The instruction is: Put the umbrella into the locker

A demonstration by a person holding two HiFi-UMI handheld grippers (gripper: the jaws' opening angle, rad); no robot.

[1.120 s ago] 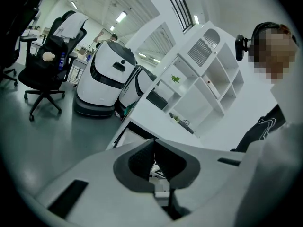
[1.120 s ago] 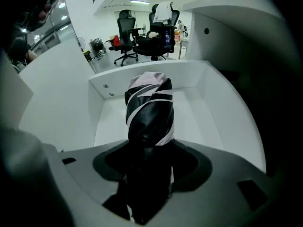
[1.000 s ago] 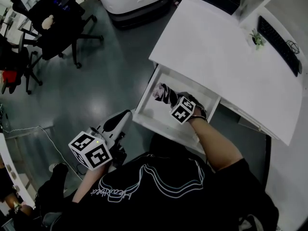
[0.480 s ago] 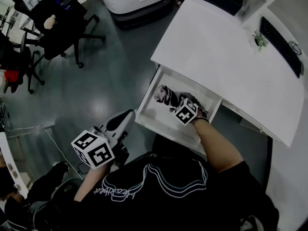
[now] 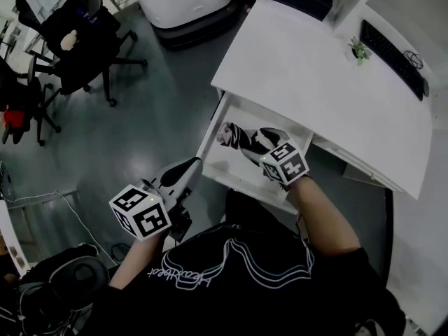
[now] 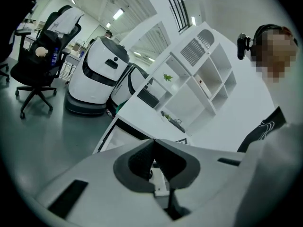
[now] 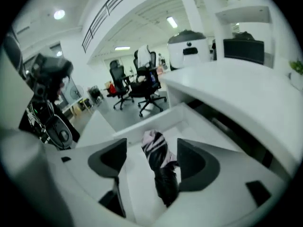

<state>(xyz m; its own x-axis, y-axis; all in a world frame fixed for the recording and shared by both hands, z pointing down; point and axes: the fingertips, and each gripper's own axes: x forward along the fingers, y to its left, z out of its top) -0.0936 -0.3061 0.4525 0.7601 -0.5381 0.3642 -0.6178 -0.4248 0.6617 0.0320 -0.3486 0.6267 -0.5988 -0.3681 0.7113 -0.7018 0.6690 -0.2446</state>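
Lying umbrella (image 5: 238, 137), lengthwise along drawer (image 5: 220, 164)

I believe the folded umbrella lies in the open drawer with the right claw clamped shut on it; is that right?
Not quite: the right claw stands open above the umbrella, which does lie in the open drawer; the right gripper view shows this.

Cloth umbrella (image 5: 238, 137), smooth matt white locker (image 5: 222, 165), glossy grey floor (image 5: 140, 117).

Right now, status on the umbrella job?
Right tongs open, over umbrella. Umbrella lying in open drawer. Left tongs shut, empty, beside drawer. Nothing seen blocking.
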